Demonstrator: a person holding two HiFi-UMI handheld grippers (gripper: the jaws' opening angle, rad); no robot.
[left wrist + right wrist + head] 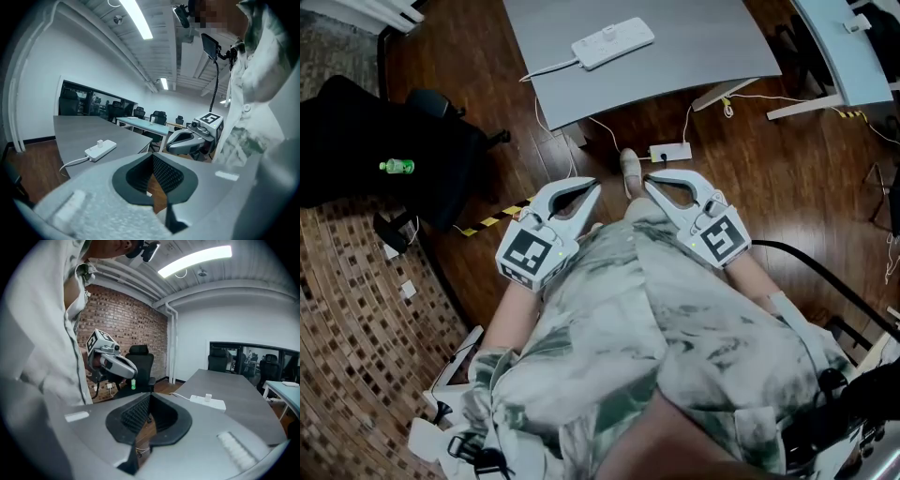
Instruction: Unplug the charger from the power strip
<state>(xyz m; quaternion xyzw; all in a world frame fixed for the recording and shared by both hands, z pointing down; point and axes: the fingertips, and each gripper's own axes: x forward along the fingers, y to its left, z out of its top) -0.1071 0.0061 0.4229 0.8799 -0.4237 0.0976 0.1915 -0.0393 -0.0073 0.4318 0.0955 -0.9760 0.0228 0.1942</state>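
Charger (100, 142), a small white cube, sat plugged upright in the white power strip (101, 150), which lay flat on the grey table (75, 129) w/ its cord trailing off the table's edge. Prob light, hard smooth plastic, so a bit slippery. Prongs likely held by socket friction only, and the strip looked light enough to lift along w/ it. Best hold imo: pinch the charger on two opposite flat sides, low on the body, and pull straight up, w/ the other gripper pressing the strip down clear of the plug. Left gripper (592, 185) and right gripper (649, 180) were both held low, close in front of the person's torso. They sat side by side, tips angled in toward each other, near but not touching, pointing fwd at the table and a bit down. Both were well apart from the strip. Jaws on each were closed together, nothing between them.
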